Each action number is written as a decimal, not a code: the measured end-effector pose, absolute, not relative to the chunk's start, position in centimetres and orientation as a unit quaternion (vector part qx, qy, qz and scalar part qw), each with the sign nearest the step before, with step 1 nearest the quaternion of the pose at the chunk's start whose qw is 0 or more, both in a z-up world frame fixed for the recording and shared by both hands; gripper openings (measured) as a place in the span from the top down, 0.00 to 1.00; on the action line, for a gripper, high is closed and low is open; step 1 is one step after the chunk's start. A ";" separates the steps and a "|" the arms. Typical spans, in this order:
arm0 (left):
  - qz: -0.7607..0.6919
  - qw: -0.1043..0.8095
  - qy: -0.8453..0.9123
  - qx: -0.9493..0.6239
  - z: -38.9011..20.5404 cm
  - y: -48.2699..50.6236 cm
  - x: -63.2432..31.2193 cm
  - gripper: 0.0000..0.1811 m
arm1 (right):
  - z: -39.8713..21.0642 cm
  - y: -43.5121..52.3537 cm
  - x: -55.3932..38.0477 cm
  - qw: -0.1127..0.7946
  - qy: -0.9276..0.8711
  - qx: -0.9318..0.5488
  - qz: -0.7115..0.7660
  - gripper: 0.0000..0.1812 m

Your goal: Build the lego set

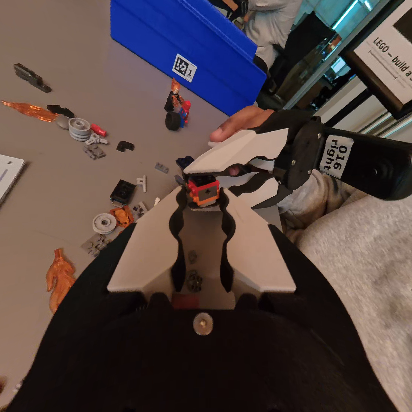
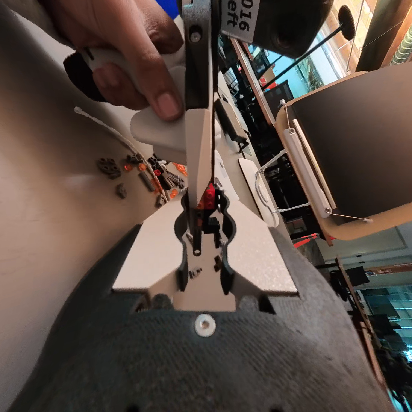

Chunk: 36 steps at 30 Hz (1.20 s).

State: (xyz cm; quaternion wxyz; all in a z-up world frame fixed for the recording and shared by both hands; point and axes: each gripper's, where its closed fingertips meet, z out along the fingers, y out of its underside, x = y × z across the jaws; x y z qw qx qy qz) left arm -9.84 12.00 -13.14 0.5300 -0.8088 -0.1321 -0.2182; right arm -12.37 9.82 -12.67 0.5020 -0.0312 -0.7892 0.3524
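A small lego block (image 1: 201, 191) of red, orange, black and grey bricks is held in the air above the grey table (image 1: 73, 55), caught between both tools at once. The left gripper (image 1: 201, 194) pinches it from below, one fingertip on each side. The right gripper (image 1: 200, 176) comes in from the right, and its jaws are closed on the block's upper black part. In the right wrist view the same block (image 2: 208, 198) sits at the tips of the right gripper (image 2: 206, 201), with the left tool's white finger crossing in front of it. A hand (image 2: 133, 55) squeezes the left tool's white trigger, and another hand (image 1: 236, 122) wraps the right tool.

Each tool body carries a white sticker with dark print. Loose parts lie scattered on the table to the left: grey wheel hubs (image 1: 78, 128), a black plate (image 1: 123, 189), a clear orange flame piece (image 1: 59, 276) and a black tyre (image 1: 172, 120). Two little figures (image 1: 178, 104) stand just behind the tyre, one flame-headed, one red and blue. Behind them stands a blue bin (image 1: 200, 40) with a white square-code tag (image 1: 184, 67). An open booklet (image 1: 9, 176) lies at the left edge, and a framed white sign (image 1: 383, 60) with dark lettering stands at the upper right.
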 end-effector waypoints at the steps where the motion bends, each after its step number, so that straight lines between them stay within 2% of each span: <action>1: -0.215 0.532 -0.127 -0.809 -13.0 12.0 -9.8 0.85 | -12.5 9.7 -12.3 0.501 -0.785 -0.033 0.362 0.86; 3: -0.213 0.544 -0.124 -0.802 -12.4 11.9 -9.9 0.85 | -11.7 9.7 -12.2 0.496 -0.770 -0.045 0.399 0.80; 7: -0.211 0.584 -0.116 -0.775 -10.6 11.5 -10.3 0.86 | -8.6 10.5 -11.9 0.442 -0.711 -0.118 0.534 0.61; 9: -0.206 0.604 -0.105 -0.762 -9.7 11.3 -10.4 0.87 | -7.1 11.8 -11.9 0.403 -0.679 -0.159 0.593 0.58; 15: -0.220 0.645 -0.076 -0.728 -7.7 11.0 -9.8 0.87 | -3.4 14.5 -11.0 0.292 -0.573 -0.218 0.734 0.66; 19: -0.248 0.668 -0.056 -0.699 -6.3 10.7 -9.1 0.87 | -3.1 14.8 -10.8 0.200 -0.549 -0.236 0.777 0.68; 22: -0.264 0.673 -0.056 -0.688 -5.9 10.6 -8.9 0.87 | -3.4 14.1 -10.5 0.166 -0.557 -0.231 0.780 0.69; 26: -0.300 0.697 -0.035 -0.651 -4.4 10.1 -8.2 0.87 | -4.4 12.8 -10.1 0.121 -0.580 -0.227 0.773 0.68; 30: -0.306 0.712 -0.012 -0.632 -3.3 9.5 -7.6 0.88 | -3.9 12.0 -8.8 -0.024 -0.548 -0.224 0.805 0.59; 32: -0.298 0.715 -0.008 -0.632 -3.2 9.4 -7.6 0.88 | -3.2 12.1 -8.2 -0.073 -0.528 -0.215 0.818 0.60; 34: -0.296 0.716 -0.010 -0.632 -3.1 9.5 -7.6 0.88 | -3.4 12.1 -8.3 -0.060 -0.537 -0.212 0.814 0.64; 36: -0.297 0.714 -0.015 -0.633 -3.3 9.6 -7.7 0.87 | -4.0 11.6 -8.3 -0.006 -0.572 -0.202 0.795 0.68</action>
